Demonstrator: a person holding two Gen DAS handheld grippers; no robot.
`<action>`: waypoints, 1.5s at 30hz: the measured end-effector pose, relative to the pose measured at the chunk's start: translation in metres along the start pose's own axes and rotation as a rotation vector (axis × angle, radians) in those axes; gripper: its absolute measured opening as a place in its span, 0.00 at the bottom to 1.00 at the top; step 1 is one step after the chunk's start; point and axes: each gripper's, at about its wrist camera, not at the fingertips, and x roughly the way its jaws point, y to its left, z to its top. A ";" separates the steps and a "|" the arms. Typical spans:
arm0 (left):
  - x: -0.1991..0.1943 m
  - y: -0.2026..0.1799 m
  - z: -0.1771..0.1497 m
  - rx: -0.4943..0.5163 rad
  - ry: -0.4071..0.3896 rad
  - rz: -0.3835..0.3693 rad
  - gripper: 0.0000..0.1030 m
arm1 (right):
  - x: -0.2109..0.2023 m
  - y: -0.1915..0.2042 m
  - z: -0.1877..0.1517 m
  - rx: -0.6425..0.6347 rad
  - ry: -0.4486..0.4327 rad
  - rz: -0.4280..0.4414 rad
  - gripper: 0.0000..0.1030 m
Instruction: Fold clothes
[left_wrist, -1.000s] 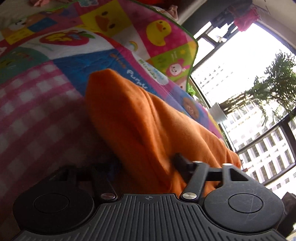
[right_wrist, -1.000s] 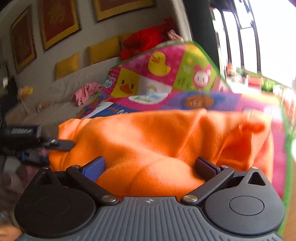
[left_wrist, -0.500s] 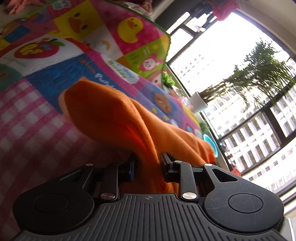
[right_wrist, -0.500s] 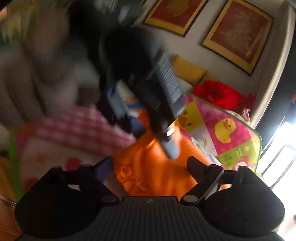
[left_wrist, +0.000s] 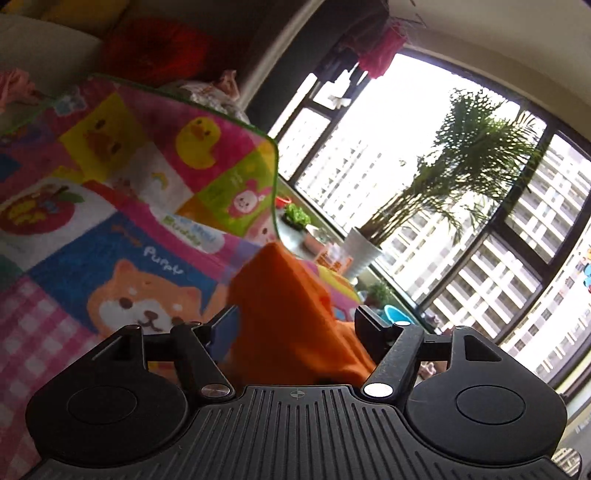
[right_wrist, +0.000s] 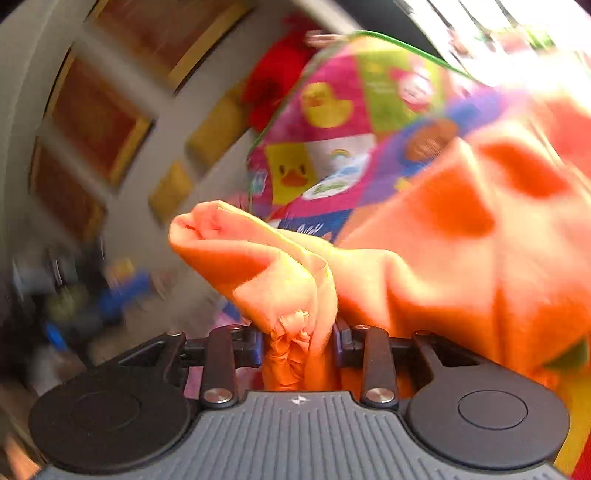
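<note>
Our right tongs (right_wrist: 297, 343) pinch a bunched fold of the orange garment (right_wrist: 461, 266); our left tongs (left_wrist: 297, 325) stand parted around it, above the cartoon play mat (left_wrist: 110, 206).

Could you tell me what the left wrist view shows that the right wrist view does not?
Only the left wrist view shows the window, the potted palm and the open left gripper, orange cloth lying loose between its fingers. Only the right wrist view shows the framed pictures, the yellow cushions and the right gripper shut on a bunched fold. Both show the orange cloth and the cartoon play mat.
</note>
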 end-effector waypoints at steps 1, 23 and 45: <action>0.009 0.004 -0.002 -0.003 0.017 0.018 0.73 | -0.003 -0.006 -0.001 0.029 -0.001 0.005 0.29; 0.131 -0.051 -0.018 0.293 0.231 0.018 0.72 | -0.055 -0.046 -0.008 -0.066 -0.045 -0.277 0.35; 0.150 -0.002 -0.062 -0.135 0.374 -0.117 0.51 | -0.051 -0.062 -0.037 -0.093 -0.047 -0.256 0.54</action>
